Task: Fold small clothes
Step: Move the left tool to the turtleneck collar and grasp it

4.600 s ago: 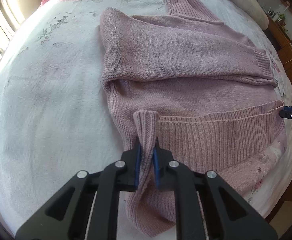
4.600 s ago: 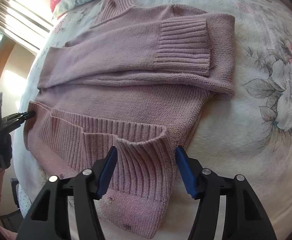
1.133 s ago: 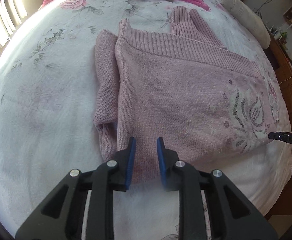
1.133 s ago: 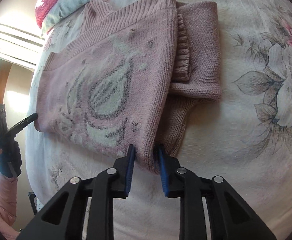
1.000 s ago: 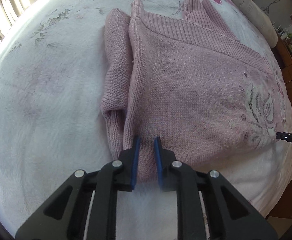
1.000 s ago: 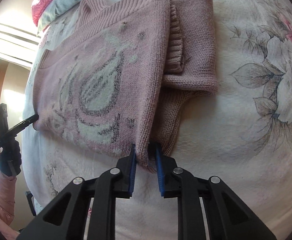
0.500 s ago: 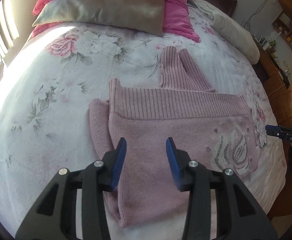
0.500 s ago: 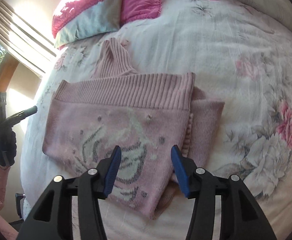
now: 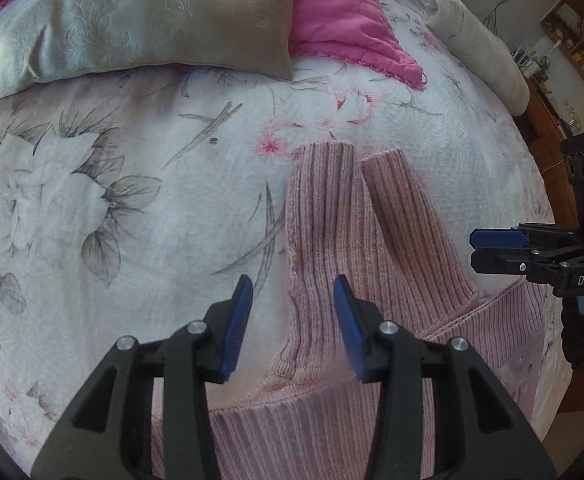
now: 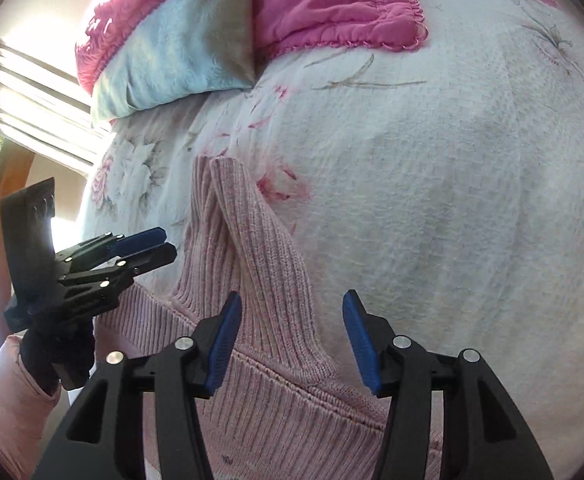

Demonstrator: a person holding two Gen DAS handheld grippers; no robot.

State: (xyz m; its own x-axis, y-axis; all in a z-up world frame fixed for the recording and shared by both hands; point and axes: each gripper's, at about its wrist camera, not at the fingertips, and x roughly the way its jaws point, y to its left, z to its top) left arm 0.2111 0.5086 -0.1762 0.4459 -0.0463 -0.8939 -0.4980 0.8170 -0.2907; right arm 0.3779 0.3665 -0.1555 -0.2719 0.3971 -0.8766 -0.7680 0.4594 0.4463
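Observation:
The pink knitted sweater [image 9: 324, 436] lies folded on the bed, its ribbed hem edge across the bottom of both views. Its ribbed turtleneck collar [image 9: 324, 208] sticks out flat toward the pillows. My left gripper [image 9: 292, 292] is open just above the collar's left edge, holding nothing. My right gripper [image 10: 292, 312] is open over the right side of the collar [image 10: 252, 240], also holding nothing. Each wrist view shows the other gripper from the side: the right gripper [image 9: 474, 248] and the left gripper [image 10: 168, 245].
A floral bedspread [image 9: 112, 200] covers the bed. A grey-green pillow [image 9: 132, 20] and a pink pillow [image 9: 344, 12] lie beyond the collar. A white bolster [image 9: 476, 36] and wooden shelves [image 9: 572, 40] are at the far right. A person's pink sleeve [image 10: 8, 392] is low left.
Both grippers let go of the sweater's near folded edge, opened wide, and moved forward over the garment to the collar.

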